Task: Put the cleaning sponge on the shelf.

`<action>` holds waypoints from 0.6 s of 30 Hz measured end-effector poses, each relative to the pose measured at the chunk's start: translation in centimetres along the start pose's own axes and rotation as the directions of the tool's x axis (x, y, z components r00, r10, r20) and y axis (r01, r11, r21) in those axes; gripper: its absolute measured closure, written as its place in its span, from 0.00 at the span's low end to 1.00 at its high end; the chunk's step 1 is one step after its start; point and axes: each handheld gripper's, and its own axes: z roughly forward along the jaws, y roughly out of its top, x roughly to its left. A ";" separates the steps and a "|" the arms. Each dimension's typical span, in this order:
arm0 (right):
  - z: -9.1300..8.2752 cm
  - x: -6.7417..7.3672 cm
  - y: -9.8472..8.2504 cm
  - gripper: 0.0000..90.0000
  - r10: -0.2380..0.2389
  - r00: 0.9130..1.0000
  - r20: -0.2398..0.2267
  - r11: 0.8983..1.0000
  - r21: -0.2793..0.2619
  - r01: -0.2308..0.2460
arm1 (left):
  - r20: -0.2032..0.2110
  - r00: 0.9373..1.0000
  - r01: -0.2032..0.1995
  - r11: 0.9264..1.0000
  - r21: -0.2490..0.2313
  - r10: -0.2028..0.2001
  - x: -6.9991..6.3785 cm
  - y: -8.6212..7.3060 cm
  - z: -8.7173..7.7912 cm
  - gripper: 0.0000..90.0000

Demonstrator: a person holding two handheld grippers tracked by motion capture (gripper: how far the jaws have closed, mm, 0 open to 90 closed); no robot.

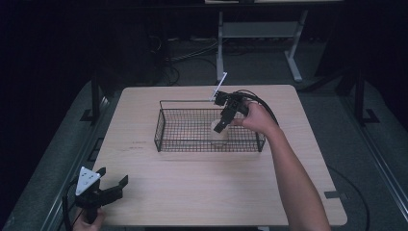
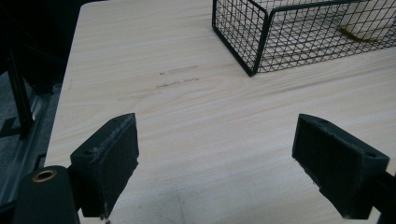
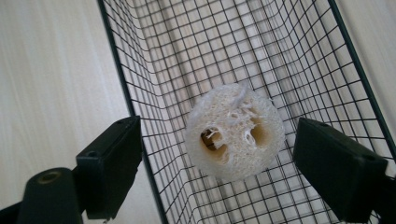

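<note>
- Lying in the black wire basket (image 1: 166, 126), the round white loofah sponge (image 3: 235, 132) sits between the spread right tongs (image 3: 219, 163), untouched.
- Left tongs (image 1: 113, 181), at seven o'clock on the pale wooden bench (image 1: 192, 192), gape empty.

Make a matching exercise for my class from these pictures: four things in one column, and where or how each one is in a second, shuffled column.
Things:
1. loofah slice
2. wire basket
3. left gripper
4. right gripper

Places or states:
A. open, over the table's near left corner
B. black mesh, standing mid-table
C. pale and round, lying inside the basket
D. open, tilted down over the basket

Pairs: 1-C, 2-B, 3-A, 4-D
</note>
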 end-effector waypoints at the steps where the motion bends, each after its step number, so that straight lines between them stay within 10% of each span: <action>1: -0.2 0.1 0.0 0.17 -0.003 1.000 0.004 1.000 0.001 0.003 | 0.001 1.000 -0.003 1.000 0.002 0.003 0.0 0.0 0.0 0.15; 18: -2.5 1.7 -0.7 0.17 -0.038 0.999 0.024 0.999 0.003 0.038 | 0.002 1.000 -0.018 1.000 0.011 0.018 -0.4 0.1 0.2 0.15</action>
